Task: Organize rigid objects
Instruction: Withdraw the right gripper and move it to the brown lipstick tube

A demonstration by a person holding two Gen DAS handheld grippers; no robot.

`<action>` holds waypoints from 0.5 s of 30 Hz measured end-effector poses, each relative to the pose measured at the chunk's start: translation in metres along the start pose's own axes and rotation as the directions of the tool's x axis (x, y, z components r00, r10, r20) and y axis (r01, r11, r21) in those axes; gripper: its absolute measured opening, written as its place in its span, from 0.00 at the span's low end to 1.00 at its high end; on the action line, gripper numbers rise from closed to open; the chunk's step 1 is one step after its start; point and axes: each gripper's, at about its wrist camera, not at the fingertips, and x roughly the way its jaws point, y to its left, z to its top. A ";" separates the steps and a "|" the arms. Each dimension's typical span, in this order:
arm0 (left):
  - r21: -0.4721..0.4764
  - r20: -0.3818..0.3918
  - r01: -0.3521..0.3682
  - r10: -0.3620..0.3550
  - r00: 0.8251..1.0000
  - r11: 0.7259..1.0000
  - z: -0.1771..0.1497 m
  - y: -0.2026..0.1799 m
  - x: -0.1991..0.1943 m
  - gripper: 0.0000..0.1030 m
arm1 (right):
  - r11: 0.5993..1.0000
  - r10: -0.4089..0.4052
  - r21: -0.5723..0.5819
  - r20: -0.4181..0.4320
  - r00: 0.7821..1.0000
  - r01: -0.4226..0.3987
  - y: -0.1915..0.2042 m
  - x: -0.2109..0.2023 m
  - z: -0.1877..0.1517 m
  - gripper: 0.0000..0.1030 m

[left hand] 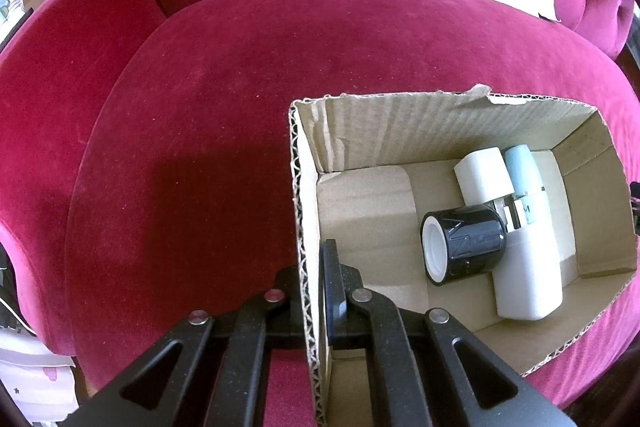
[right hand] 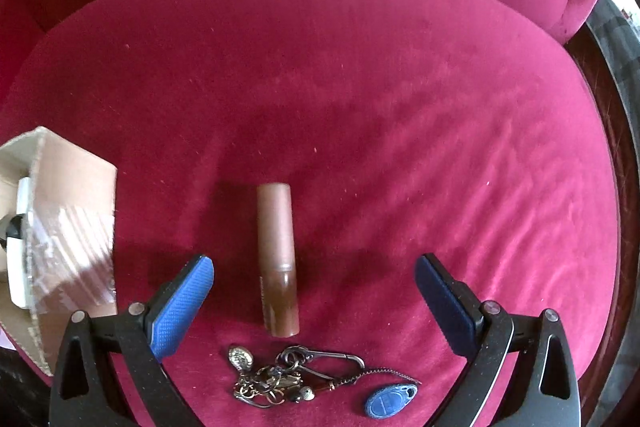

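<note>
Your left gripper (left hand: 316, 291), at the bottom of its frame, is clamped on the left wall of the cardboard box (left hand: 400, 123), one finger inside and one outside; lower right in that box lie a black cylinder (left hand: 464, 245), a white bottle (left hand: 528, 283), a white block (left hand: 482, 175) and a pale blue tube (left hand: 522, 167), all touching. Your right gripper (right hand: 314, 293) has its blue pads (right hand: 180, 307) spread wide and empty around the brown tube (right hand: 276, 259), which lies lengthwise at centre frame on the red velvet cushion (right hand: 400, 87). Just below it a keychain (right hand: 288, 379) with a blue fob (right hand: 390, 401) rests on the velvet.
</note>
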 end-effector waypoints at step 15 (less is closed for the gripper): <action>0.000 0.001 -0.004 0.004 1.000 1.000 -0.001 -0.001 0.000 0.04 | 0.999 0.030 0.034 -0.003 1.000 -0.030 -0.013 0.002 0.002 0.80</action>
